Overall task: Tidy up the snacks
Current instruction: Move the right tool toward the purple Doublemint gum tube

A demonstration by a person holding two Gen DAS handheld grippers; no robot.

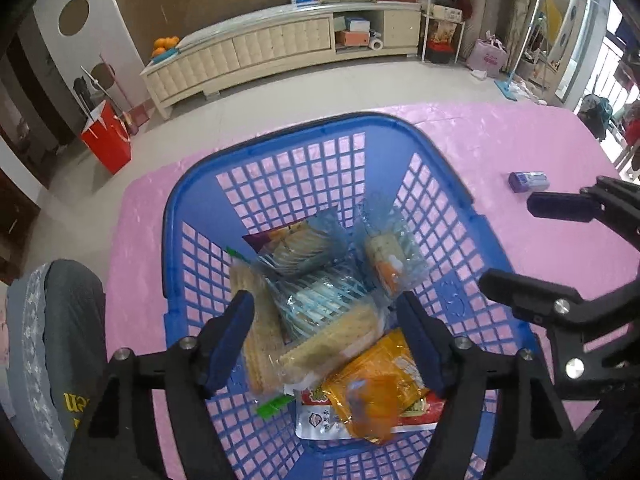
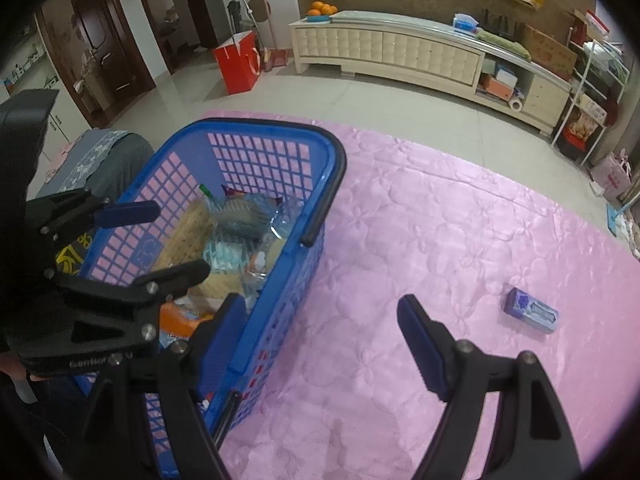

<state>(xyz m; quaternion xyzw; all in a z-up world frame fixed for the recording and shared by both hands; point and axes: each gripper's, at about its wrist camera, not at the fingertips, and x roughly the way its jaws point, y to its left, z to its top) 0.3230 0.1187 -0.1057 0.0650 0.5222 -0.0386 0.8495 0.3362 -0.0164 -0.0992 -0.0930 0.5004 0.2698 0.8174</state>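
Observation:
A blue plastic basket (image 1: 280, 136) stands on the pink tablecloth and holds several snack packs: cracker packs (image 1: 332, 340), clear blue-wrapped packs (image 1: 316, 300) and an orange pack (image 1: 376, 388). My left gripper (image 1: 326, 344) is open and empty, hovering over the basket's contents. It also shows in the right wrist view (image 2: 168, 240). My right gripper (image 2: 320, 340) is open and empty, just right of the basket (image 2: 296, 264). It also shows in the left wrist view (image 1: 516, 240). A small purple box (image 2: 530, 311) lies alone on the cloth to the right, also in the left wrist view (image 1: 528, 181).
The pink cloth (image 2: 420, 240) covers the table; its far edge drops to a tiled floor. A grey cushioned chair (image 1: 60, 320) stands left of the basket. A red paper bag (image 1: 106, 140) and a long cream cabinet (image 1: 280, 44) stand further back.

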